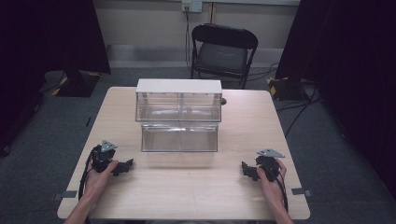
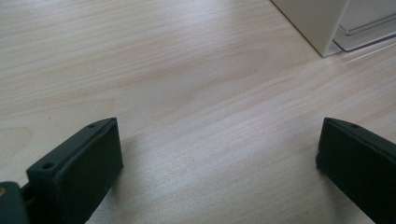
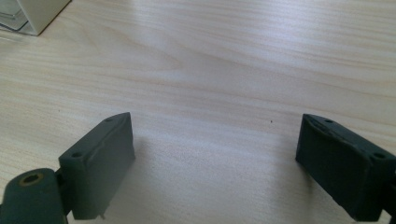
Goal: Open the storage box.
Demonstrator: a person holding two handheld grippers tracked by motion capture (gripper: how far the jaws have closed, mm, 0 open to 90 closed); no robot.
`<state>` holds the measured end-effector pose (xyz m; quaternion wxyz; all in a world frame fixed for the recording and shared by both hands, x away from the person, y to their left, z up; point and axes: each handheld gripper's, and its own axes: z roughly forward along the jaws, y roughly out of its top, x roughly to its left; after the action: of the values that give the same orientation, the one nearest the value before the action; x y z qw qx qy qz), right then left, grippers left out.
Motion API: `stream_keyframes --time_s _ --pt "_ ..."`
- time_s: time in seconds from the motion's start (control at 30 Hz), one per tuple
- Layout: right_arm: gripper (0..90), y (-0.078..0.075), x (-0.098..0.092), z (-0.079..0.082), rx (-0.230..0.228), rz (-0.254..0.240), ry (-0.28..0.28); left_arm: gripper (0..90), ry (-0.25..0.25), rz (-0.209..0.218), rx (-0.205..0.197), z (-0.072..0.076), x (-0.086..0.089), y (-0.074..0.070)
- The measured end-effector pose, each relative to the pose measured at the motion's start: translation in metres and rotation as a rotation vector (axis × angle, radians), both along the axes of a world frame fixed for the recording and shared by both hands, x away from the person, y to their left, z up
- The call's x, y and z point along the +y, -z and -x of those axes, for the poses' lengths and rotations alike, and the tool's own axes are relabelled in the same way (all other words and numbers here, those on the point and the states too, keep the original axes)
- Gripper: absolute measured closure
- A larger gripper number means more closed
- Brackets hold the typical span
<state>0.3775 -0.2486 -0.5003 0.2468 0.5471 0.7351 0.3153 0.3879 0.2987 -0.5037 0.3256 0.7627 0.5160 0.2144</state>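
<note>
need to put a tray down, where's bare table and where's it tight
Widest bare patch: the front strip of the table between the left gripper and the right gripper, ahead of the clear bin unit. Bare strips also flank the unit on both sides. Tightest: behind the unit, near the far edge by the folding chair.

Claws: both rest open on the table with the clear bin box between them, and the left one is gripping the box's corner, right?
Not quite. The left claw grips nothing: the left gripper view shows its jaws wide apart over bare table, the box well clear. The right claw is open too, and the box does sit between them.
</note>
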Motion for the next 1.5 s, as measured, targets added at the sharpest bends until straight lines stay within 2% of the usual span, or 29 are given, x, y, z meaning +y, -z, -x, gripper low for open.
stream_keyframes --time_s 0.23,0.4,0.47,0.57,0.63,0.77,0.8,0.83,0.93,1.3,1.5 --pt "10.7 0.000 0.000 0.000 0.000 0.000 0.000 2.4 0.004 -0.002 0.007 0.001 0.000 -0.002" --pt "10.7 0.000 0.000 0.000 0.001 0.000 0.000 9.1 0.016 -0.007 0.008 0.003 0.000 -0.004" --pt "10.6 0.000 0.000 0.000 0.001 0.000 0.000 15.8 0.010 -0.003 0.005 0.004 0.000 -0.006" --pt "10.7 0.000 0.000 0.000 0.000 0.000 0.000 16.1 0.009 -0.003 0.008 0.004 0.000 -0.006" --pt "10.6 0.000 0.000 0.000 0.001 0.000 0.000 16.3 0.011 0.011 -0.010 0.006 -0.001 -0.009" --pt "10.6 0.000 0.000 0.000 0.001 -0.001 0.000 16.5 0.022 0.031 -0.016 0.007 -0.002 -0.012" --pt "10.6 0.000 0.000 0.000 0.001 -0.001 0.000 16.6 0.034 0.048 -0.017 0.008 -0.003 -0.013" --pt "10.6 0.000 0.000 0.000 0.001 -0.001 0.000 16.6 0.034 0.048 -0.017 0.008 -0.003 -0.013" --pt "10.7 0.000 0.000 0.000 0.001 -0.001 0.000 16.9 0.042 0.045 -0.051 0.010 -0.008 -0.018" --pt "10.7 0.000 0.000 0.000 0.001 0.000 0.000 18.0 0.070 0.077 -0.087 0.013 -0.018 -0.026" --pt "10.6 0.000 0.000 0.000 0.001 0.001 0.000 18.3 0.108 0.097 -0.104 0.018 -0.030 -0.033"
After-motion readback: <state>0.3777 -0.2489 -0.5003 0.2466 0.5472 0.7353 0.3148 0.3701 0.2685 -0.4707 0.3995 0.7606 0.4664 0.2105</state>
